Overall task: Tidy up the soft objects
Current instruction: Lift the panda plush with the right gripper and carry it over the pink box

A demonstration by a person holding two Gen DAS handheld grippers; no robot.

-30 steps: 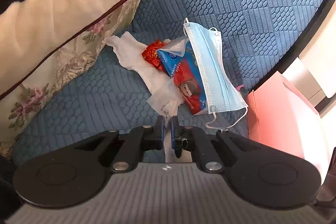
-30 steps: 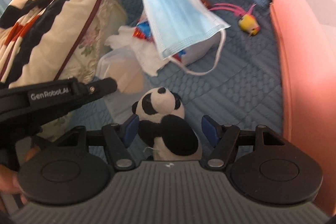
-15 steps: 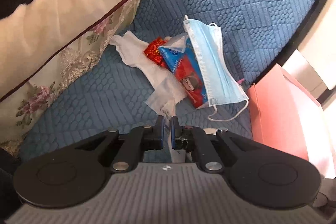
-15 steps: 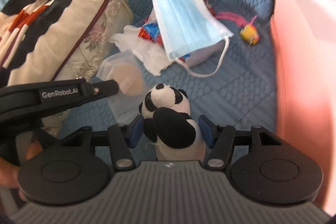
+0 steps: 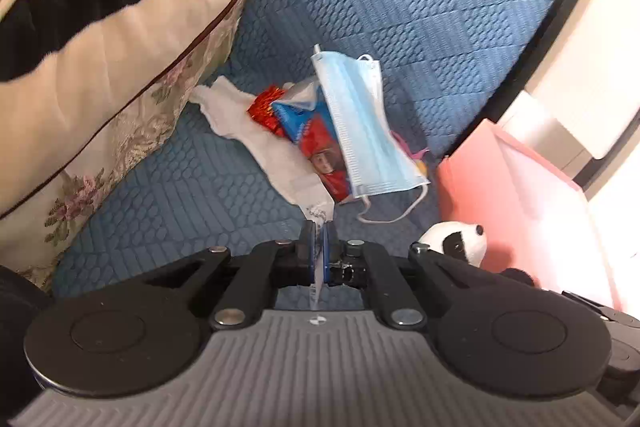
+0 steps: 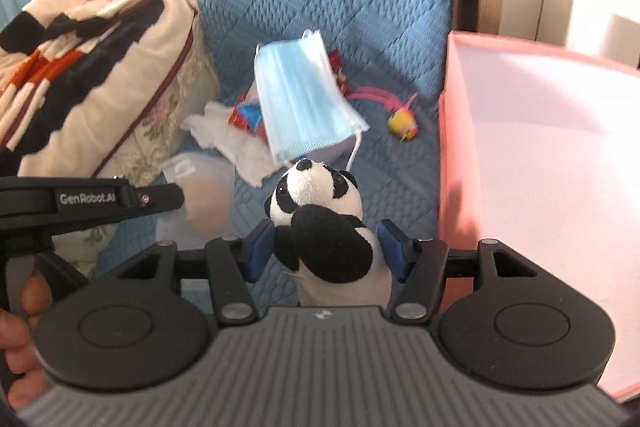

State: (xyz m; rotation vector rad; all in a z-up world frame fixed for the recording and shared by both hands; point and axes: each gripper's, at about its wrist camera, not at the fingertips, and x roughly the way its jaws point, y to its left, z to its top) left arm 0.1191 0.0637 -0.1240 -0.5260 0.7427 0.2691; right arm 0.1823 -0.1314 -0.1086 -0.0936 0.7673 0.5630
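- The plush panda (image 6: 320,223) sits upright between the fingers of the right gripper (image 6: 326,247), above the blue quilted sofa seat (image 6: 400,187) and just beside the pink box (image 6: 520,155). The blue pads flank its body; whether they press firmly or only graze the fur I cannot tell, so a loose hold could let it slip out short of the box.
- Its head leans forward past the fingertips; a tilt on the way over the box wall might roll it out.
- The left gripper (image 5: 319,251) has its fingers closed narrow on a thin clear plastic bag (image 6: 200,195), which hangs limp; so slight a pinch could slide off.
- Beyond lies the pile: a blue face mask (image 5: 360,131) draped over a red and blue packet (image 5: 316,143), a white tissue (image 5: 248,131) and a red foil sweet (image 5: 264,107). Picking one may drag the others, since they overlap.
- The mask's ear loop (image 5: 392,211) trails loose and could snag a finger.
- A small yellow toy with pink cord (image 6: 402,119) lies near the box wall, easy to knock.
- The floral cushion (image 5: 120,115) crowds the pile's left side, limiting approach.
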